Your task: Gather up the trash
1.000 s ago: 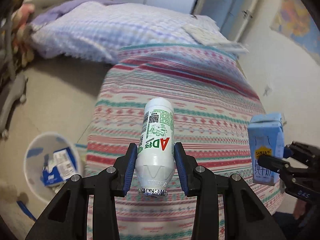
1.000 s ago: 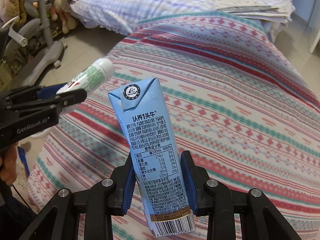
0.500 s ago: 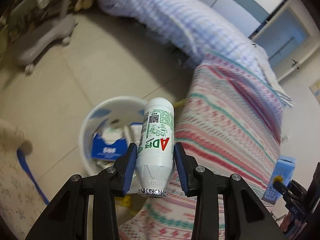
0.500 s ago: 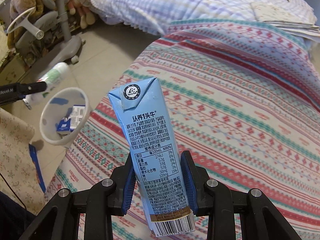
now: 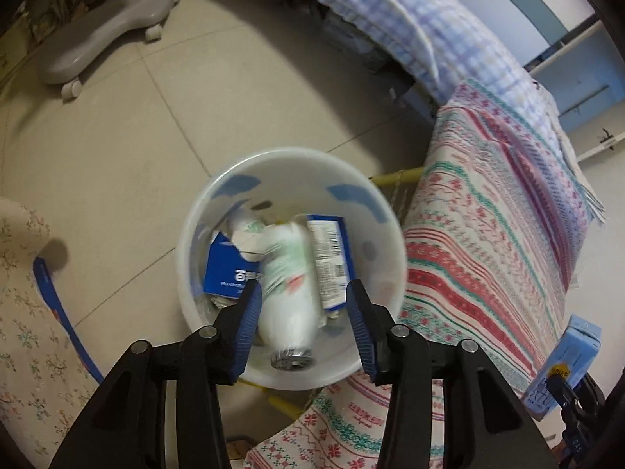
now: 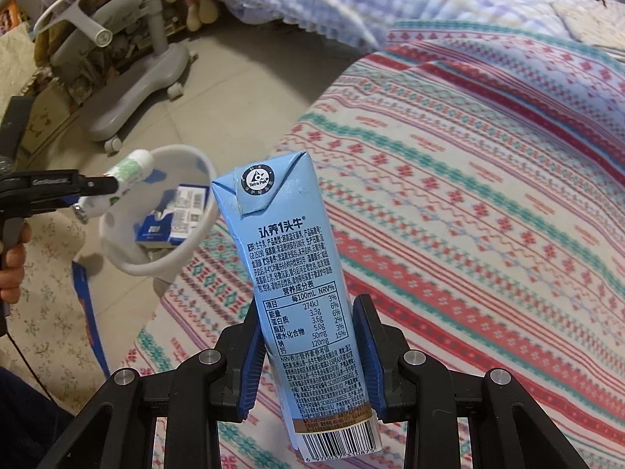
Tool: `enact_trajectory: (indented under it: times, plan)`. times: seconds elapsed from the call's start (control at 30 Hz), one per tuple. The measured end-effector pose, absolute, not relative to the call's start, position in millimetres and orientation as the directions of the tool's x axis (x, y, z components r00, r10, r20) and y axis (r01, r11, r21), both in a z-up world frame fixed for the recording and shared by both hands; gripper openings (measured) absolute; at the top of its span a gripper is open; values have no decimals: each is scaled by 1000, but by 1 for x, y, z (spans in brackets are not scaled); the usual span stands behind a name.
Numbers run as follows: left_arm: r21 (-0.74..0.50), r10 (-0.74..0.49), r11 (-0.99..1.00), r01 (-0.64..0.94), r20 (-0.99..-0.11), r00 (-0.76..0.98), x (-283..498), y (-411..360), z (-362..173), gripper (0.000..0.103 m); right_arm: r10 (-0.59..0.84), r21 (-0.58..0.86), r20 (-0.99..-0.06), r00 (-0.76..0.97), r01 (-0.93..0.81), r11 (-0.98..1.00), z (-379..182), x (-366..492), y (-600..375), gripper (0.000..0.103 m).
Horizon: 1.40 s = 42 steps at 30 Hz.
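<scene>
Left gripper (image 5: pixel 300 320) spread, bottle (image 5: pixel 287 293) loose; right gripper (image 6: pixel 308 355) clamps carton (image 6: pixel 297 293).

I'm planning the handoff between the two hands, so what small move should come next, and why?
Probably carry the milk carton, clamped in the right gripper, over the white bin. The left gripper is open above it, and the blurred bottle looks released.

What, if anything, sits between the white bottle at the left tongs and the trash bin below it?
Nothing visible. The white bottle hangs blurred between the spread left tongs, directly over the open trash bin, which holds only earlier trash.
</scene>
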State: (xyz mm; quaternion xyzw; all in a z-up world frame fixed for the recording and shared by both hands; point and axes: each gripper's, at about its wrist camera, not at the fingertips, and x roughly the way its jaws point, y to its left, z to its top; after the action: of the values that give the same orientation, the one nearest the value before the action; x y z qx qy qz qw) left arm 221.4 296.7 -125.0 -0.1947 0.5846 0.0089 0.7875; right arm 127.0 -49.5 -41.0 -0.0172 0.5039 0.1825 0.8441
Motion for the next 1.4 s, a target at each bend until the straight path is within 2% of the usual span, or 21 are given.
enact_trajectory:
  times: [0.07,0.2,0.4,0.6,0.77,0.97,1.0,1.1,1.17,1.27,1.4]
  plan:
    - [-303,-222,919,-253,-926,305,218,301,-125,48,292,154,-856,427,-330,931,-42,129,-45,38]
    - [-403,-295,879,-254,-879,374,205,313,-101,48,290,151,-863,414,-335,930,-50,134,-37,38]
    - [-458,-294,842,-285,-833,469,190,334,-67,48,290,145,-871,397,-357,923,-58,140,-16,38]
    - [-456,-245,814,-360,-831,500,186,355,-61,48,354,199,-861,365,-400,895,-64,153,30,38]
    - [-474,-250,803,-363,-819,516,181,362,-55,48,447,305,-839,312,-411,859,-77,177,85,39]
    - [-461,-229,806,-372,-821,522,182,366,-54,48,472,335,-843,257,-435,836,-92,204,148,39]
    - [-460,-229,807,-371,-822,522,182,367,-54,48,480,346,-842,247,-436,831,-96,208,156,40]
    - [-452,-222,816,-362,-821,525,181,364,-51,48,449,328,-861,238,-414,849,-112,222,172,58]
    - [-445,-222,826,-346,-821,526,180,358,-48,48,394,280,-879,268,-380,882,-119,224,170,59]
    - [-436,-223,841,-319,-819,529,176,349,-42,48,428,316,-866,258,-380,869,-121,216,155,59]
    - [-393,-205,884,-255,-814,543,163,328,-23,49,417,291,-864,282,-396,871,-112,195,127,59]
